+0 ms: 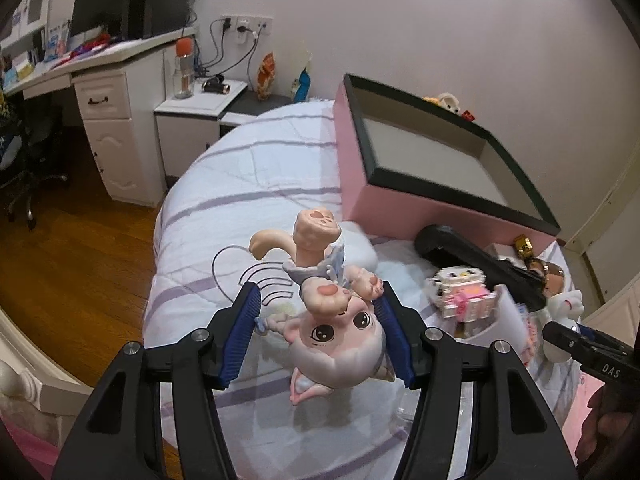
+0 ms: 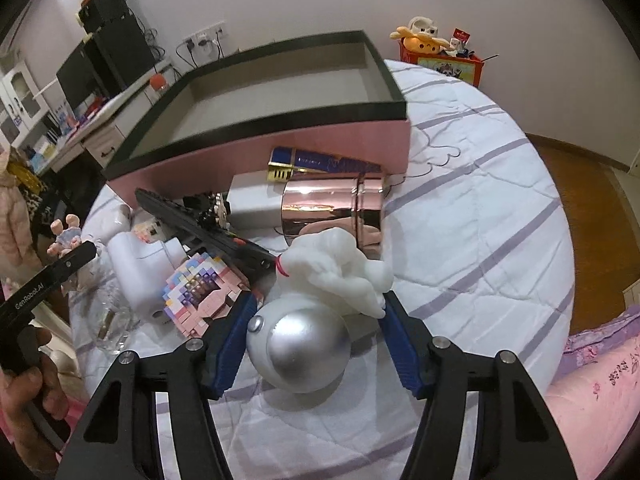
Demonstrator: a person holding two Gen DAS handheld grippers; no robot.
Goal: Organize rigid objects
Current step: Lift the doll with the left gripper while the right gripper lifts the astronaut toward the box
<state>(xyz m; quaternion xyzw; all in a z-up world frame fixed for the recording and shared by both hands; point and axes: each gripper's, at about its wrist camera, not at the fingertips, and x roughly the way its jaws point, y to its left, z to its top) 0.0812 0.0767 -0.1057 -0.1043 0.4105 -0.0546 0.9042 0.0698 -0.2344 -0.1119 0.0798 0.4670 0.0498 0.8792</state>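
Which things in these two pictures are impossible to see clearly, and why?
- Box far inside corner: left wrist view, hidden by its own wall.
- Blue case: right wrist view, partly hidden behind the pink can.
- Brick toy: left wrist view, blurred.
- Silver figure base: right wrist view, hidden under its own dome.
- Cat doll grip: left wrist view, left pad contact unclear.

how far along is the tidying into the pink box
Done: nothing; the black-rimmed pink box is empty. In hand: left gripper holds a pink cat-eared figurine; right gripper grips a white figure on a silver ball. Left: both, plus the pastel brick model and rose-gold cylinder.
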